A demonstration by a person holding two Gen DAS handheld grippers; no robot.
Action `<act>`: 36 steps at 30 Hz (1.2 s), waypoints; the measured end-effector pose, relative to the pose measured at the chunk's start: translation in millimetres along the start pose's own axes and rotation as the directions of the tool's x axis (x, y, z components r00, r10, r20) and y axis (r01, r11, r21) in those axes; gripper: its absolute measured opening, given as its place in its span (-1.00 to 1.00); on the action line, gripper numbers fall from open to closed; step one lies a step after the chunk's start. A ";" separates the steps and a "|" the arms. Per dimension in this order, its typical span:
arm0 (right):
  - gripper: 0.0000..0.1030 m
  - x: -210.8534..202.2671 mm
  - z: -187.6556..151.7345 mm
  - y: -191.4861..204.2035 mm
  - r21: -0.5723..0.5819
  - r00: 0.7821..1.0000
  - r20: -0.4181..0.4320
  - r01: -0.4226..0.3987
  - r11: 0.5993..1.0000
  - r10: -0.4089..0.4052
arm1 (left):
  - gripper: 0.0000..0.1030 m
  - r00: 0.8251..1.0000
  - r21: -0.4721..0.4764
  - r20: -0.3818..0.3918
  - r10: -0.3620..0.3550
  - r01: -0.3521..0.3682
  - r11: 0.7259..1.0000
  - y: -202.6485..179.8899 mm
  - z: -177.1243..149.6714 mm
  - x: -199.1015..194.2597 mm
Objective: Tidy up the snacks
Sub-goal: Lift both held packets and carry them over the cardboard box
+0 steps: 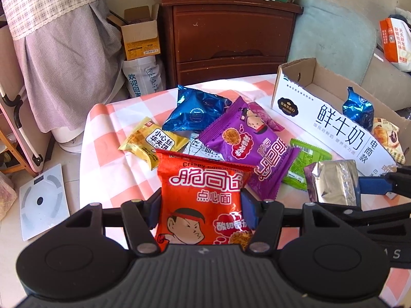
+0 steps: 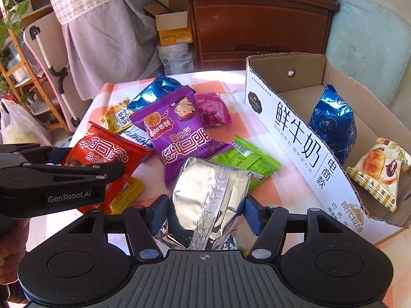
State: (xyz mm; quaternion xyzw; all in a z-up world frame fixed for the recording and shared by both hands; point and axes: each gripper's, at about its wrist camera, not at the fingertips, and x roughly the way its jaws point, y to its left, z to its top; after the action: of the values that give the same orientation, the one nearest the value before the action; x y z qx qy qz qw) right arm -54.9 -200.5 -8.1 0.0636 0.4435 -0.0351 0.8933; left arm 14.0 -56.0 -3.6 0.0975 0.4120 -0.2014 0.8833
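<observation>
My left gripper point(image 1: 200, 210) is shut on a red noodle snack packet point(image 1: 203, 195), held above the table; it shows at the left of the right wrist view point(image 2: 100, 151). My right gripper point(image 2: 205, 213) is shut on a silver foil packet point(image 2: 208, 195), also seen in the left wrist view point(image 1: 334, 182). A pile lies on the checked tablecloth point(image 1: 123, 164): a purple packet point(image 1: 246, 141), a blue packet point(image 1: 195, 113), a yellow packet point(image 1: 151, 141) and a green packet point(image 1: 305, 161). The open milk carton box point(image 2: 295, 128) at the right holds a blue packet point(image 2: 334, 123) and a pastry packet point(image 2: 380, 169).
A dark wooden cabinet point(image 1: 231, 38) stands behind the table. A bathroom scale point(image 1: 41, 200) lies on the floor at the left. A green cushioned seat point(image 1: 334, 33) is behind the box. A small magenta packet point(image 2: 213, 107) lies past the purple one.
</observation>
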 end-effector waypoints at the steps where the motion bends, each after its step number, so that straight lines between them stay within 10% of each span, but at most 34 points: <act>1: 0.20 -0.7 0.3 1.4 -0.009 1.000 0.006 0.000 1.000 0.000 | 0.15 1.000 -0.001 0.004 0.005 -0.005 1.000 0.1 0.9 -0.5; 36: 0.20 -51.3 35.5 -69.9 0.142 0.966 0.230 0.085 0.986 -0.117 | 0.15 0.986 0.003 0.130 -0.103 0.103 0.995 -71.0 70.4 -4.3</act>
State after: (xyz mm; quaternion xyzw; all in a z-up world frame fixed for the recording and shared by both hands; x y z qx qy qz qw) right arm -66.2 -274.5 48.2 0.0948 0.3328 -0.1170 0.9309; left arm 29.0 -142.5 44.4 0.0610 0.3585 -0.2519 0.8968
